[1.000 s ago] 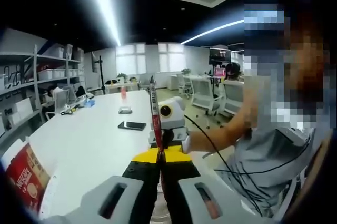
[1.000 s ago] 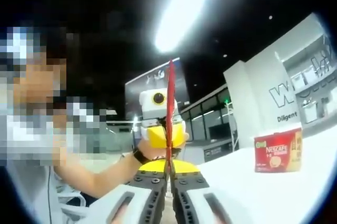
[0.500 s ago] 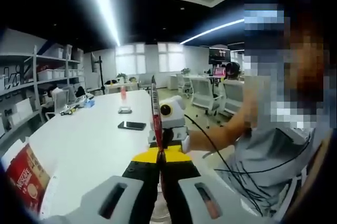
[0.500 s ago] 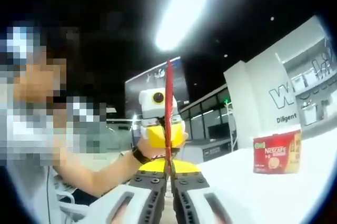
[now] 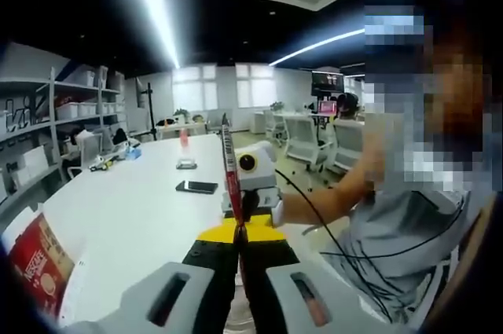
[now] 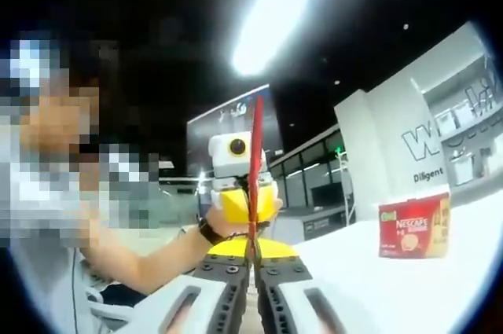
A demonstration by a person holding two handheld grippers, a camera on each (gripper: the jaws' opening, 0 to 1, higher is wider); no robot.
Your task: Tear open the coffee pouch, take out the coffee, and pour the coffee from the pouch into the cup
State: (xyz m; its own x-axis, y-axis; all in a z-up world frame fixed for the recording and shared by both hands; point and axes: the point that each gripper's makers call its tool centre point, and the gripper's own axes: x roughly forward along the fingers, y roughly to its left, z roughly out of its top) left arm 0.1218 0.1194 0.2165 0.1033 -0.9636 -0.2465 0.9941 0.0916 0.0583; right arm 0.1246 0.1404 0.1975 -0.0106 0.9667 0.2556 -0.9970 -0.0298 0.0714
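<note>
Both grippers are raised off the table, facing each other head-on. Left gripper [image 5: 240, 228]: jaws pressed together, pinching one edge of a thin red coffee pouch [image 5: 230, 173] that stands upright, seen edge-on. Right gripper [image 6: 253, 247]: jaws likewise closed tight on the opposite edge of the same pouch. Person's hand [image 6: 236, 222] wraps the left gripper's handle, bare forearm bent, watch on wrist. Other forearm [image 5: 326, 196] reaches in to the right gripper.

White table [image 5: 134, 216]: red coffee box [image 5: 39, 267] near edge, black phone [image 5: 197, 187] mid-table.
</note>
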